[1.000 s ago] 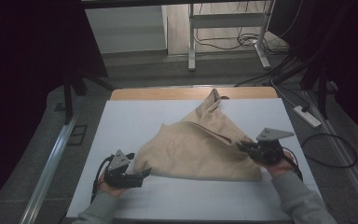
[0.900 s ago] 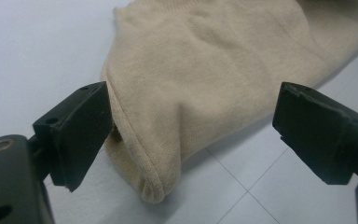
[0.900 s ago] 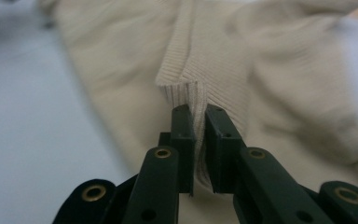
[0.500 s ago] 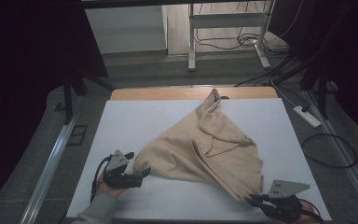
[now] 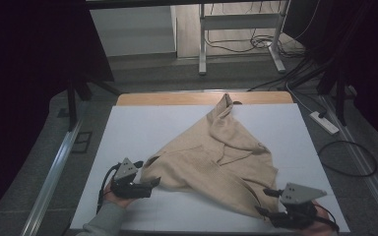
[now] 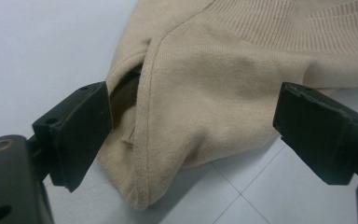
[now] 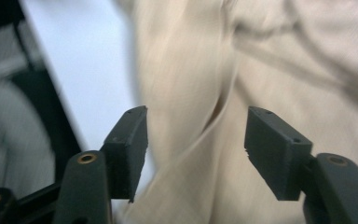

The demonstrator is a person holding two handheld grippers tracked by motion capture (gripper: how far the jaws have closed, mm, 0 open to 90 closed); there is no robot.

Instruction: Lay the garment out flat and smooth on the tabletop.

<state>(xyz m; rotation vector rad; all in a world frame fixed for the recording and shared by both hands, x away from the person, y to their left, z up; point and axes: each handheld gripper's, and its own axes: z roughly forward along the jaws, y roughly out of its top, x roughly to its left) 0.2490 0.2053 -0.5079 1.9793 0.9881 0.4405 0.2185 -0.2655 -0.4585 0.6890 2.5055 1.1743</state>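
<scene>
A beige knitted sweater [image 5: 216, 157] lies crumpled in a rough triangle on the white table [image 5: 142, 128], one end reaching the far edge. My left gripper [image 5: 152, 183] rests on the table at the sweater's near-left corner. It is open, and the folded hem [image 6: 168, 140] lies between its jaws without being pinched [image 6: 191, 121]. My right gripper [image 5: 262, 201] sits at the near-right corner of the sweater, close to the table's front edge. It is open too [image 7: 196, 144], with the blurred cloth [image 7: 261, 60] spread under and beyond its jaws.
A wooden strip [image 5: 177, 98] runs along the table's far edge. A power strip [image 5: 325, 123] and cables [image 5: 347, 160] lie on the floor at the right. White metal frame legs [image 5: 202, 44] stand beyond the table. Bare white surface lies left of the sweater.
My right gripper has come from the sweater's right side down to the table's near edge, and the sweater's right corner has stretched toward it. The left gripper has stayed put.
</scene>
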